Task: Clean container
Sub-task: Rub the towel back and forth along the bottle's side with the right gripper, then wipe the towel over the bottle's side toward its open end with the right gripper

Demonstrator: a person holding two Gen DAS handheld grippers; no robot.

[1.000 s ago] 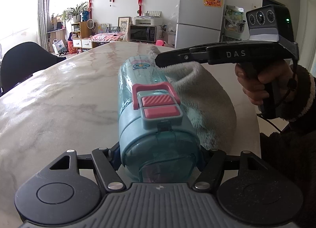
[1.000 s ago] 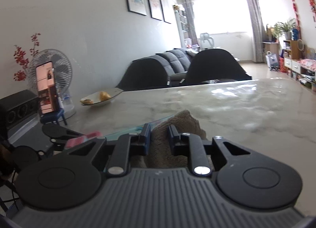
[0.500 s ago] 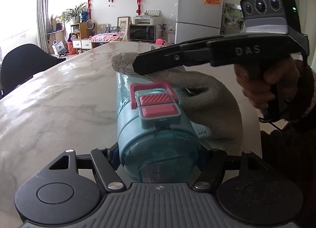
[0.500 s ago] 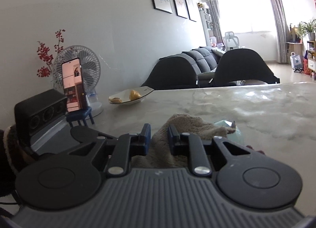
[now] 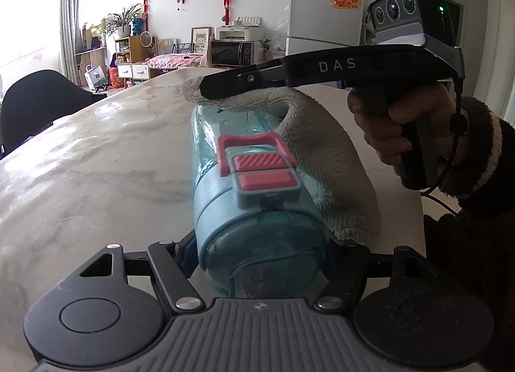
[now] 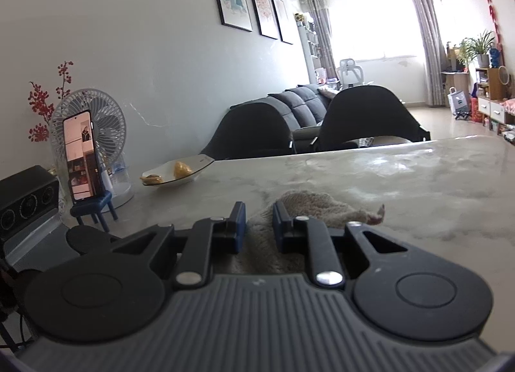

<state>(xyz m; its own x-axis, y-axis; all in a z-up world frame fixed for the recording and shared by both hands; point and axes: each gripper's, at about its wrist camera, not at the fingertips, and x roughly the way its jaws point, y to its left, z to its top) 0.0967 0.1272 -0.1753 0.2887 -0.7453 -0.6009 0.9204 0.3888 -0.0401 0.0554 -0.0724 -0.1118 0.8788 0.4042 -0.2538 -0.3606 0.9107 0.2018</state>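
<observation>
Wiping the bottle's far end with the cloth

The left gripper (image 5: 260, 262) is clamping the teal bottle (image 5: 251, 198), lying on its side on the tabletop (image 5: 96, 159), while the right gripper (image 6: 259, 222) is pinching the beige cloth (image 5: 325, 159) draped over it. Next, likely drawing the cloth along the body toward the lid.

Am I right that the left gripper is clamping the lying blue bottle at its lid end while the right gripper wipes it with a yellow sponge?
Not quite: the right gripper holds a beige towel, not a yellow sponge, as the left wrist view shows. The rest stands: the left gripper clamps the lying blue bottle at its lid end.
</observation>
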